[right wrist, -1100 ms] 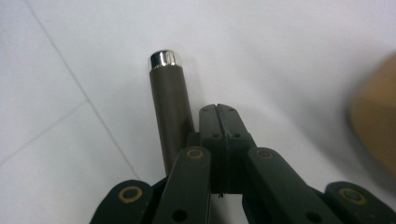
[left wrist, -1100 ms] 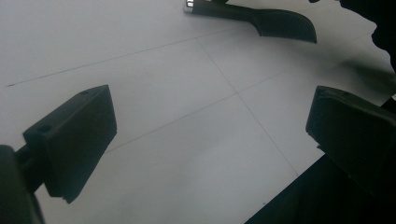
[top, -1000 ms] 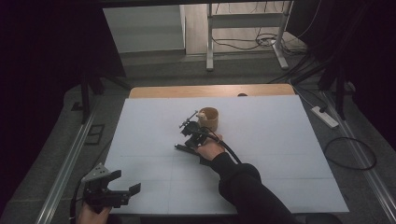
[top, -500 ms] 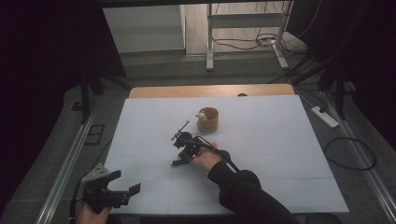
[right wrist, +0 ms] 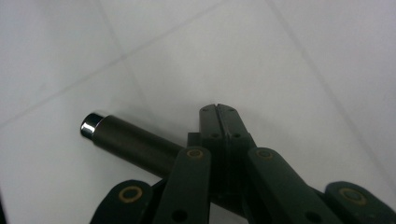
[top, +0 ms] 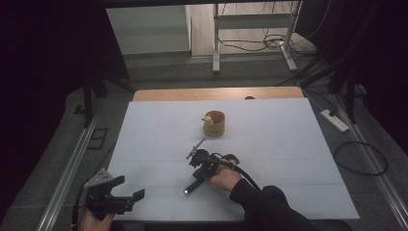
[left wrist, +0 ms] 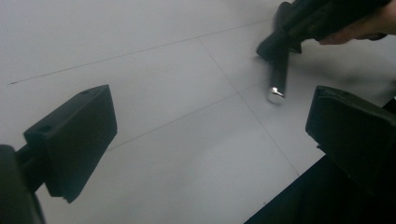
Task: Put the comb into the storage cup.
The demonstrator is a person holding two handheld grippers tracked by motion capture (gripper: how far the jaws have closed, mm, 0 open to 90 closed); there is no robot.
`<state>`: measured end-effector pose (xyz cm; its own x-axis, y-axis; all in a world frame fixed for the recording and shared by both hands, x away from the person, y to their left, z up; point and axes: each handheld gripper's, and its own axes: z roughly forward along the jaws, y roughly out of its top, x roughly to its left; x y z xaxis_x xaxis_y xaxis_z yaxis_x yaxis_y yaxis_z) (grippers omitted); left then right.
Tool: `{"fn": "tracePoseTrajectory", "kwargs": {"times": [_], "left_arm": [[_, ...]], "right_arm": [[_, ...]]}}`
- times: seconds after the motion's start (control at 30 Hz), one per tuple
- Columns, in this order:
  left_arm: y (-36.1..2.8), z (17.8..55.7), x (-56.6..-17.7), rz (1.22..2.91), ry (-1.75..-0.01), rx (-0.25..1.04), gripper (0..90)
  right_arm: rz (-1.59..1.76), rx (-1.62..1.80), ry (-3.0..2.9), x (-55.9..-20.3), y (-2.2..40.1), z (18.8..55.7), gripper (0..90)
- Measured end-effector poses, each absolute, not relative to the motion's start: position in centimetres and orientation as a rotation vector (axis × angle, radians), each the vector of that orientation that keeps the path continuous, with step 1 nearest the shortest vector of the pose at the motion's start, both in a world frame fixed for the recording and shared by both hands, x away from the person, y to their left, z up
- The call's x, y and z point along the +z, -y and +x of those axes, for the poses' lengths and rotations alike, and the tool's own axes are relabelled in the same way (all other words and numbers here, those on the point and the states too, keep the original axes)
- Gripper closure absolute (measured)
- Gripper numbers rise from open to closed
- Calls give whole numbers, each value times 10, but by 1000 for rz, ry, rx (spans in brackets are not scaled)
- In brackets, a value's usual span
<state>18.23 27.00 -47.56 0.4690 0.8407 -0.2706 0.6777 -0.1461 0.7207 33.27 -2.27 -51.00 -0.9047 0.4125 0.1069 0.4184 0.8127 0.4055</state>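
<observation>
My right gripper (top: 198,162) is at the middle of the white table (top: 288,144), with a dark rod-shaped tool (top: 190,186) crossing it. In the right gripper view the jaws meet at the right gripper's tip (right wrist: 217,110), and the tool's dark handle with its chrome end (right wrist: 91,125) sticks out to the left from under them. A thin metal end (top: 199,143) points toward the wooden cup (top: 214,124). My left gripper (top: 126,191) rests open at the near left corner. Nothing is between the left gripper's jaws (left wrist: 210,140), which look toward the tool (left wrist: 279,79) and the right gripper (left wrist: 303,25).
The wooden cup stands behind the right hand with a small pale thing (top: 208,117) at its rim. A wooden strip (top: 216,93) runs along the table's far edge. A metal rail (top: 67,168) lines the left side. On the floor to the right lie a power strip (top: 337,120) and cables.
The right hand has drawn away from the cup toward the near side of the table, carrying the rod-shaped tool with it. The left gripper has stayed where it was.
</observation>
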Motion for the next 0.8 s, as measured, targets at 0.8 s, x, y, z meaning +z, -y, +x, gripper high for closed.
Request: {"fn": "tracePoseTrajectory", "kwargs": {"times": [0.8], "left_arm": [[-270,183,-476,1883,-1280,246,30]], "right_arm": [[-621,-624,2938,-506,78,270,896]]}}
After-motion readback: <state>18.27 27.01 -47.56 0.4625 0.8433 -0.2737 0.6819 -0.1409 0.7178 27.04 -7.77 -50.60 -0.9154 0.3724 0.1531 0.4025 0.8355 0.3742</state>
